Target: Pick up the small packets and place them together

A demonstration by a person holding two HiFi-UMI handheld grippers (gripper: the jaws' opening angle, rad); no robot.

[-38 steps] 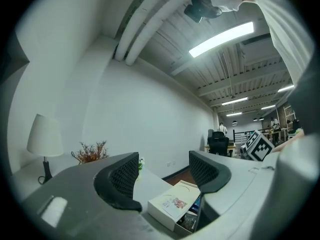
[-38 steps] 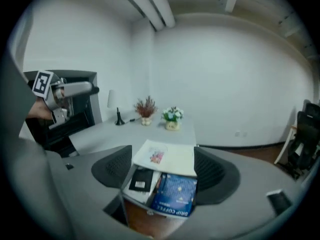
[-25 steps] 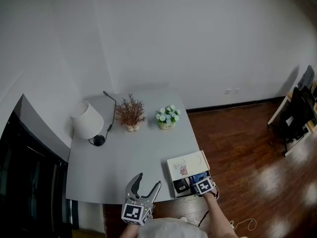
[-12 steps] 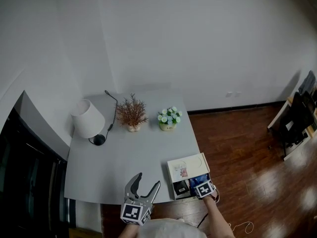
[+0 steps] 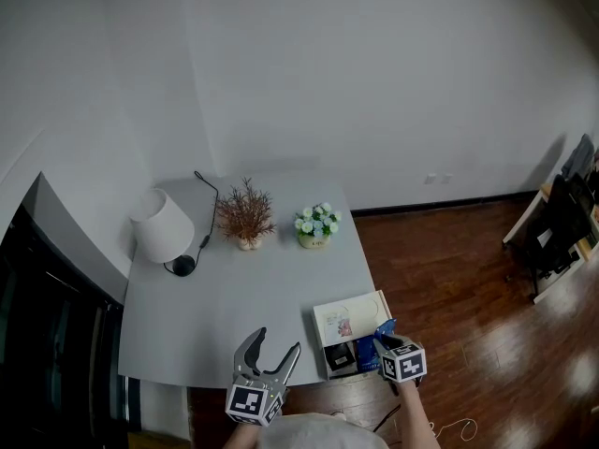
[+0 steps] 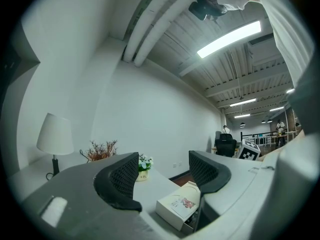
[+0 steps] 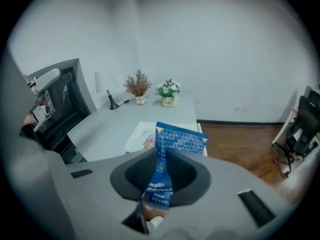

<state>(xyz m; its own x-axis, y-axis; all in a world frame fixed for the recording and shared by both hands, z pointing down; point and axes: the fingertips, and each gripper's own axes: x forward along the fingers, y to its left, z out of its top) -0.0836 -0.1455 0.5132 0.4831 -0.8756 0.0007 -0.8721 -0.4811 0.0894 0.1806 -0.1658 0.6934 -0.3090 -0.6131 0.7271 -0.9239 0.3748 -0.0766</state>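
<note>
My right gripper (image 5: 385,341) hangs just over the front right corner of the grey table (image 5: 234,297), beside the open white box (image 5: 348,320). Its jaws are closing, and the pads press on a small blue packet (image 7: 175,143) that stands upright between them. The same blue packet (image 5: 384,329) shows as a blue tip above the box's dark compartment (image 5: 341,354), where other packets lie. In the right gripper view my right gripper (image 7: 162,168) faces along the table with the box lid (image 7: 141,134) below it. My left gripper (image 5: 279,340) is open at the table's front edge, with nothing between its jaws (image 6: 165,173).
A white lamp (image 5: 161,227), a dried brown plant (image 5: 245,215) and a small pot of white flowers (image 5: 316,223) stand along the back of the table. Wooden floor (image 5: 440,279) lies to the right, with dark chairs (image 5: 562,223) at the far right.
The right gripper has lifted up and back out of the box, now with the blue packet between its jaws. The left gripper has stayed put.
</note>
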